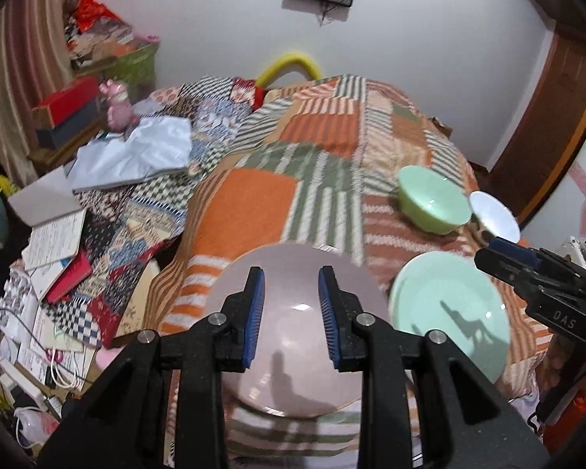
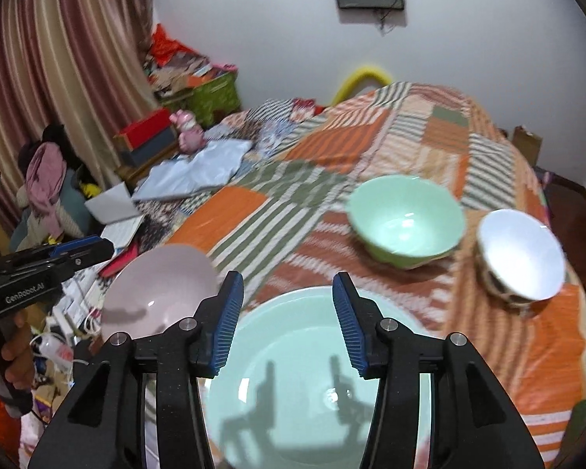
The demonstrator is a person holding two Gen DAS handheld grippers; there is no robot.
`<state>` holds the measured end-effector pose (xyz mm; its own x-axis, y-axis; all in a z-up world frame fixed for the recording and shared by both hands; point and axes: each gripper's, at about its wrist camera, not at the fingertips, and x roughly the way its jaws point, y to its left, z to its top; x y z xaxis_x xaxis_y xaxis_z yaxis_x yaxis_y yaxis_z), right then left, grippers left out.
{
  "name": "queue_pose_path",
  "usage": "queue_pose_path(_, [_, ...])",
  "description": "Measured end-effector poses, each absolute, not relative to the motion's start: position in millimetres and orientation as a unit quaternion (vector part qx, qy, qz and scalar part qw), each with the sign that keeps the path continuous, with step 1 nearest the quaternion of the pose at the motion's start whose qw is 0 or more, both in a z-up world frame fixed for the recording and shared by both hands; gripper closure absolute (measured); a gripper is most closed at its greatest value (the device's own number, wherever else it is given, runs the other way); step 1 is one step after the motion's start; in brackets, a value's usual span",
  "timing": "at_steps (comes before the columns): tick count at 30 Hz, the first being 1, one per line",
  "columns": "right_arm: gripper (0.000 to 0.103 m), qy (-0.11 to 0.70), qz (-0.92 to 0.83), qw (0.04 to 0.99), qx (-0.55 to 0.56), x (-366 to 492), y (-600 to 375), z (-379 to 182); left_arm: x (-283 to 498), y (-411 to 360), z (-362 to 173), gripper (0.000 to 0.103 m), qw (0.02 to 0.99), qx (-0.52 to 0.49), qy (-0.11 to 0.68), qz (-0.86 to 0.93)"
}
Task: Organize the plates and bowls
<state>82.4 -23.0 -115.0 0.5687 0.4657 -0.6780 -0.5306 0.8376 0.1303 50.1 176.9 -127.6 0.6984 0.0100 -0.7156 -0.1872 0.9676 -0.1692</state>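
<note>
Two plates are being left on the blanket, grippers hovering above.
Left gripper fingers are standing apart and empty over the pink plate; right gripper fingers are spread, empty, over the green plate; the next rim should be pinched squarely.

"GenRobot.AI" stands in white on the left gripper, at the left; "DAS" on the right gripper, at the right.

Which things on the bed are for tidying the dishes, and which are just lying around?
For the job: pink plate, mint plate, green bowl, white bowl.

Just lying about: pink toy, open notebook, red box, white bag.
</note>
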Motion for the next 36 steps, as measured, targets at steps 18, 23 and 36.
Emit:
queue_pose_path(18, [0.059, 0.364, 0.203, 0.909, 0.003, 144, -99, -118, 162, 100, -105, 0.048, 0.919, -0.069, 0.388, 0.002])
queue_pose_path(23, [0.059, 0.384, 0.191, 0.904, -0.003, 170, -102, -134, 199, 86, -118, 0.042, 0.91, -0.061, 0.411, -0.023])
queue_pose_path(36, [0.059, 0.443, 0.188, 0.877, 0.004, 206, -98, -172, 285, 65, -181, 0.04, 0.874, -0.034, 0.481, -0.06])
